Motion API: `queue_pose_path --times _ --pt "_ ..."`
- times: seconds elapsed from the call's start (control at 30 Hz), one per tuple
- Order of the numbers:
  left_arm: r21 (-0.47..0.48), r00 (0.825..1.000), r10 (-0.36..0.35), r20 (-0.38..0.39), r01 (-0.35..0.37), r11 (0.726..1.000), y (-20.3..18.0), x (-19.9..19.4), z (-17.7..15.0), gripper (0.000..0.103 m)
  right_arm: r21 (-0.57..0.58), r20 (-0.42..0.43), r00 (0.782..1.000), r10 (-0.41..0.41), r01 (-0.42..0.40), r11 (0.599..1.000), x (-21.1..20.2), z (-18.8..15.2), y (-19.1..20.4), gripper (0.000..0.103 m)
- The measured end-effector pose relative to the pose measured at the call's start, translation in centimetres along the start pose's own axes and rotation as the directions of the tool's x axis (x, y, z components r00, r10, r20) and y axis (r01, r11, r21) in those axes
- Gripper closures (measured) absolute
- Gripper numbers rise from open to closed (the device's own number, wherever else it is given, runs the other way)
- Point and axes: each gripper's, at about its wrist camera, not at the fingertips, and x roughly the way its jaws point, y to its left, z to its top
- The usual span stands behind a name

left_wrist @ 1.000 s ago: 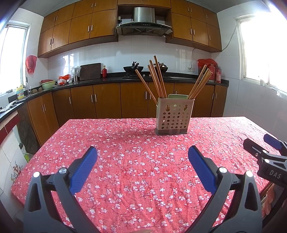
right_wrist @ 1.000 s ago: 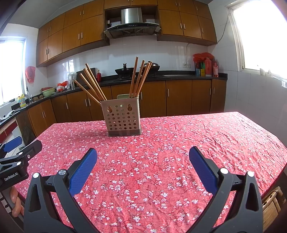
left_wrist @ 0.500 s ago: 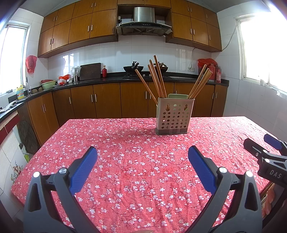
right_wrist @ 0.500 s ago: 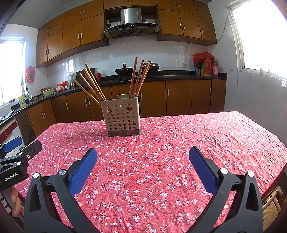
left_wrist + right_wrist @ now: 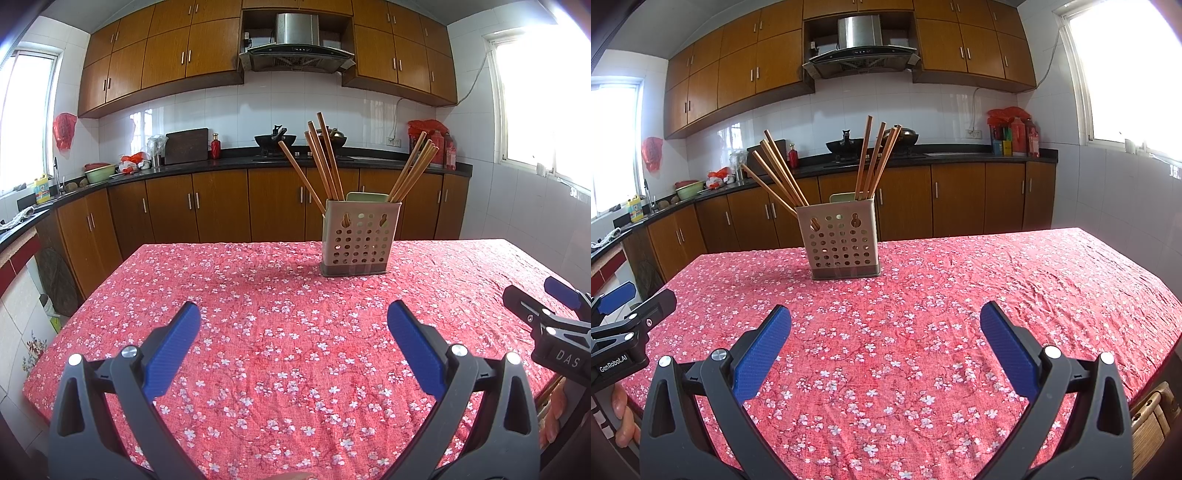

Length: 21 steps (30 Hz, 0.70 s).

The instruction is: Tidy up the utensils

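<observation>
The wide desk (image 5: pixel 258 332) under a red cloth with white blossoms fills both views. Toward its far side stands the beige perforated plastic utensil holder (image 5: pixel 360 238), upright, with brown wooden chopsticks (image 5: pixel 325 162) fanned in its left and right compartments. The left tool (image 5: pixel 293 343) with blue pads hovers over the near cloth, jaws spread wide and holding nothing. The right tool (image 5: pixel 886 345) hovers likewise, spread and holding nothing, well apart from the holder
</observation>
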Motion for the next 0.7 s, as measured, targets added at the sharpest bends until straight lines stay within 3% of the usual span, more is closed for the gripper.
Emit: queue_pose_path --times 0.7 --pt "-0.014 1.000 0.006 -0.016 -0.006 1.000 -0.09 0.33 -0.11 0.004 0.004 -0.002 1.000 -0.001 0.001 1.000 0.08 -0.21 0.02 0.002"
